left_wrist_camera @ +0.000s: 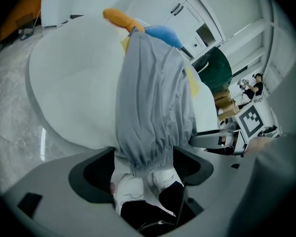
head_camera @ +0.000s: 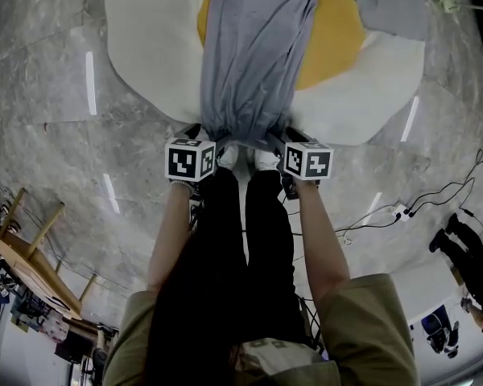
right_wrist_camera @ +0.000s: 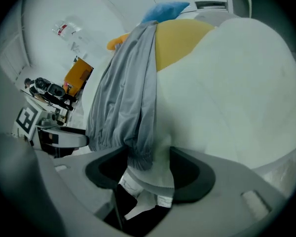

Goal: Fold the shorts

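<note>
Grey shorts (head_camera: 253,55) lie lengthwise on a white egg-shaped rug (head_camera: 149,47) with a yellow centre (head_camera: 342,30), their legs pointing away from me. The elastic waistband (left_wrist_camera: 148,162) is bunched narrow at the rug's near edge, just above my white shoes (head_camera: 229,156). My left gripper (head_camera: 203,132) is at the waistband's left end, and in the left gripper view (left_wrist_camera: 145,169) the gathered band fills the gap between its jaws. My right gripper (head_camera: 286,133) is at the right end; there (right_wrist_camera: 148,164) the band's corner (right_wrist_camera: 138,154) sits between the jaws beside a bit of white rug edge.
The rug lies on a grey marbled floor (head_camera: 56,135). White cables and a power strip (head_camera: 398,211) trail at the right. Wooden furniture (head_camera: 24,256) stands at the lower left. Blue (left_wrist_camera: 160,32) and orange (left_wrist_camera: 121,18) soft pieces lie beyond the shorts' far end.
</note>
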Motion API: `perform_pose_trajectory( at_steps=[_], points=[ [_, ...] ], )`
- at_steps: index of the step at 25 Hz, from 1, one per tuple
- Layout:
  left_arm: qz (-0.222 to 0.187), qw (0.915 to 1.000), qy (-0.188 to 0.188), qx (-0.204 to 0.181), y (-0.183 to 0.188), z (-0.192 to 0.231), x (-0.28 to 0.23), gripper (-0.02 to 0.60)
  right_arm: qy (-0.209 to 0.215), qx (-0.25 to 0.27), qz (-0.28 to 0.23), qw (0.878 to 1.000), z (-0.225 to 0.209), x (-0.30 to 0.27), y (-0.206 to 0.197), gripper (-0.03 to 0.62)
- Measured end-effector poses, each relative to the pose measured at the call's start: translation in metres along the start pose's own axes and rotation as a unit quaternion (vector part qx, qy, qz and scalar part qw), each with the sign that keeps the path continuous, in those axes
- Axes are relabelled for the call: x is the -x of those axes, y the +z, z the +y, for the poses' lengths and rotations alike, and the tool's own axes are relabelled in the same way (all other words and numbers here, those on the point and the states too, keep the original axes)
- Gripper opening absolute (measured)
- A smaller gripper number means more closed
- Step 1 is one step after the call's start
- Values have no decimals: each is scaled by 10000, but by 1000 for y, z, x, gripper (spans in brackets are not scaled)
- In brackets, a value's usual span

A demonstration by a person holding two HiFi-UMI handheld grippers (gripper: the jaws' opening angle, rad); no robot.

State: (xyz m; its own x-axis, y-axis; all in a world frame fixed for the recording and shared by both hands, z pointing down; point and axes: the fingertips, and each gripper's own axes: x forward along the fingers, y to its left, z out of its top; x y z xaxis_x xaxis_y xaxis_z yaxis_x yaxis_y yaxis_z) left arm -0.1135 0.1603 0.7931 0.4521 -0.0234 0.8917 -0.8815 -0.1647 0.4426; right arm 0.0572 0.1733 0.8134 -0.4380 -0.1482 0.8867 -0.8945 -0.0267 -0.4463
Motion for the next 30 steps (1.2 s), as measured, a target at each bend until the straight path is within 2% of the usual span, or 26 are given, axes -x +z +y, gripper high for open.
perform_pose_trajectory(
  at_steps=[4, 6, 10, 13, 15, 18, 19, 21, 22, 23, 25, 30],
  points=[
    [-240, 9952, 657, -685, 2, -15, 16, 368, -204, 203, -56, 9996, 4, 1, 1, 267],
    [-271, 9940, 690, -805, 2, -18, 11, 367, -257, 299, -110, 9992, 8, 2, 3, 265],
    [-43, 9995, 286, -158, -7, -6, -21, 366, -286, 473, -74, 9984, 15, -2, 0, 262],
    [-29, 9999, -7, 165, -9, -1, -38, 312, -221, 373, -22, 9991, 12, -7, -2, 258],
    [-12, 9997, -102, 200, -10, -2, -44, 293, -216, 440, 18, 9988, 8, -8, -3, 235],
    [99, 9998, -159, 71, -11, 0, -49, 262, -197, 722, 138, 9971, 1, -9, -5, 144],
    [148, 9996, -230, 21, -12, 0, -49, 253, -147, 775, 174, 9967, 0, -9, -6, 133],
    [223, 9985, -500, -63, -13, -7, -48, 207, -51, 852, 215, 9961, 0, -7, -5, 75],
    [236, 9976, -646, -82, -13, -12, -46, 147, -20, 873, 218, 9959, 1, -5, -4, 43],
    [241, 9970, -732, -81, -14, -18, -44, 110, 9, 855, 216, 9961, 3, -3, -4, 35],
    [252, 9966, -787, -3, -17, -28, -37, 88, 67, 682, 211, 9974, 5, 4, -5, 31],
    [383, 9911, -1118, 616, -32, -51, -2, 78, 221, 236, 295, 9990, 19, 43, -13, 26]
  ],
)
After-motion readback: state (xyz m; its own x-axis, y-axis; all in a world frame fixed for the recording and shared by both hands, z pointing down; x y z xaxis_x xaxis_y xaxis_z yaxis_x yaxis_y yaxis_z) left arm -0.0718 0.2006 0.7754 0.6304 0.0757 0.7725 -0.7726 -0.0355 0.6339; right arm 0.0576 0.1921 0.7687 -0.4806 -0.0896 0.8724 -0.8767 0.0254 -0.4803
